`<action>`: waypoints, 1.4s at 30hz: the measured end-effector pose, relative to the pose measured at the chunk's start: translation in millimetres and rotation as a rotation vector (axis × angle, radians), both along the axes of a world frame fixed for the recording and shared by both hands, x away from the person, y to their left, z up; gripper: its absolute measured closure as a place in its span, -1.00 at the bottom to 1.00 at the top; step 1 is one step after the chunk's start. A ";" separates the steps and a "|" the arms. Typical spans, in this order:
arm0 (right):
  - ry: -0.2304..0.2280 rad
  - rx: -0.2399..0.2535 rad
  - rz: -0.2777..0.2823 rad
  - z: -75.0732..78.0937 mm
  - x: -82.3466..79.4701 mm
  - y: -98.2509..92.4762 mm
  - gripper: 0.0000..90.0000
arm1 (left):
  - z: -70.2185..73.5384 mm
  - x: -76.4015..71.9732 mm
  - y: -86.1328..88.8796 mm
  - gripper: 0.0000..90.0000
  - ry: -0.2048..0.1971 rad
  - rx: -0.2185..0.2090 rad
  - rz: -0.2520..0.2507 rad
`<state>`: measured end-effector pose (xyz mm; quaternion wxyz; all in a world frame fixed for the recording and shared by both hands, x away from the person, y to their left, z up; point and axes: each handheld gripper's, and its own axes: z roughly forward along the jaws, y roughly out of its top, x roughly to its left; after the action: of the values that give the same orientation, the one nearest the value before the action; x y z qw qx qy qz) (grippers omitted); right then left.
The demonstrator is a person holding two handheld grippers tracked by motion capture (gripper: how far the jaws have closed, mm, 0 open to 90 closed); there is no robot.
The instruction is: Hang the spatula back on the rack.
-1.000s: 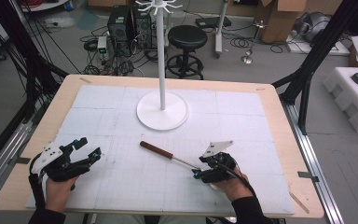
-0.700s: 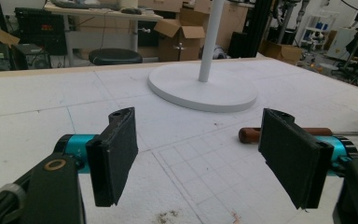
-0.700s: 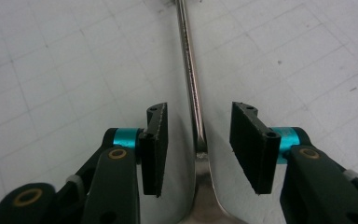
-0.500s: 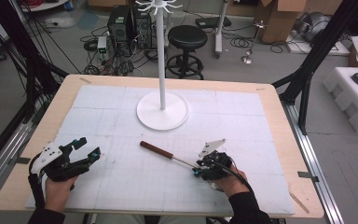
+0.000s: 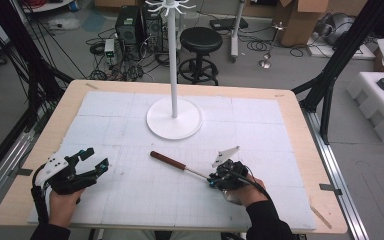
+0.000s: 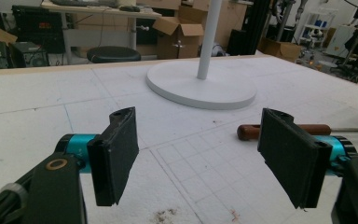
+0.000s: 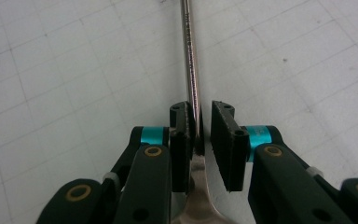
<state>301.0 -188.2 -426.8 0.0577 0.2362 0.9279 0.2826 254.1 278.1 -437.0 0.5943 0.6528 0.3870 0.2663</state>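
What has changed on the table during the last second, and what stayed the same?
Very little changed. The right tongs sank slightly over the metal shank of the wooden-handled utensil, their jaws either side of it with a small gap on one side. The utensil itself did not move. The left tongs remain open and in place, and the white stand is unmoved.

1. A wooden table (image 5: 300,107) carries a white gridded mat (image 5: 130,190) across most of its top.
2. On the mat: a white stand (image 5: 174,122) (round base, upright pole) and a brown-handled tool (image 5: 172,162), apart.
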 end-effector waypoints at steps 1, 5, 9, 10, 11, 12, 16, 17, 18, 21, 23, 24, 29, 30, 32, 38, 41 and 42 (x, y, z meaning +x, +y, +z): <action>0.007 -0.008 0.008 0.6 1.1 0.8 0.73 | -0.1 0.0 -0.3 -0.35 0.002 -0.002 0.000; 0.009 -0.023 0.025 1.8 3.0 2.2 0.85 | -0.2 0.1 -0.1 -0.35 0.002 0.003 0.001; 0.006 -0.024 0.031 1.9 3.2 2.2 0.87 | -0.4 0.5 -0.2 -0.35 0.005 0.000 0.002; 0.008 -0.024 0.032 1.9 3.1 2.3 0.87 | -0.5 0.5 -0.2 -0.35 0.007 0.001 0.000; 0.009 -0.025 0.031 2.1 2.7 2.4 0.87 | -0.5 0.5 -0.3 -0.35 0.008 0.000 -0.001; 0.008 -0.025 0.029 2.2 2.6 2.5 0.87 | -0.5 0.4 -0.5 -0.35 0.009 -0.003 -0.002; 0.008 -0.016 0.022 3.0 2.2 1.7 0.87 | 0.1 0.2 -0.3 -0.34 0.012 -0.014 -0.006; 0.011 -0.010 0.020 3.6 1.7 1.3 0.87 | 0.2 0.1 -0.2 -0.34 0.012 -0.017 -0.005; 0.014 -0.002 0.020 4.0 1.2 0.9 0.87 | 0.3 0.1 -0.2 -0.34 0.014 -0.023 -0.005; 0.006 0.037 0.014 7.3 -1.1 -0.6 0.87 | 0.9 0.0 -0.3 -0.34 0.022 -0.041 -0.010; -0.001 0.065 0.009 10.3 -3.4 -1.3 0.87 | 1.4 -0.2 -0.8 -0.34 0.027 -0.050 -0.015; -0.008 0.081 0.010 11.7 -4.4 -1.6 0.87 | 1.7 -0.4 -1.4 -0.34 0.029 -0.053 -0.018; -0.026 0.170 0.012 17.2 -10.5 -0.4 0.87 | 5.0 -1.3 -5.1 -0.34 0.049 -0.082 -0.047; -0.033 0.180 0.016 17.7 -10.8 -0.1 0.87 | 6.1 -1.6 -6.1 -0.34 0.055 -0.093 -0.057; -0.038 0.211 0.019 19.1 -13.0 1.7 0.87 | 8.5 -2.5 -8.8 -0.34 0.065 -0.118 -0.070; -0.078 0.289 0.043 26.5 -19.6 6.7 0.87 | 20.3 -2.5 -18.1 -0.34 0.112 -0.184 -0.144; -0.092 0.330 0.057 29.8 -23.2 9.8 0.87 | 30.8 -0.6 -22.8 -0.35 0.124 -0.220 -0.176; -0.097 0.343 0.065 31.2 -24.6 10.8 0.87 | 35.1 0.4 -24.7 -0.38 0.126 -0.230 -0.186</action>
<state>276.4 -177.4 -395.6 0.0519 0.1987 0.8694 0.4494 254.5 253.4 -401.9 0.6617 0.6290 0.3892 0.1225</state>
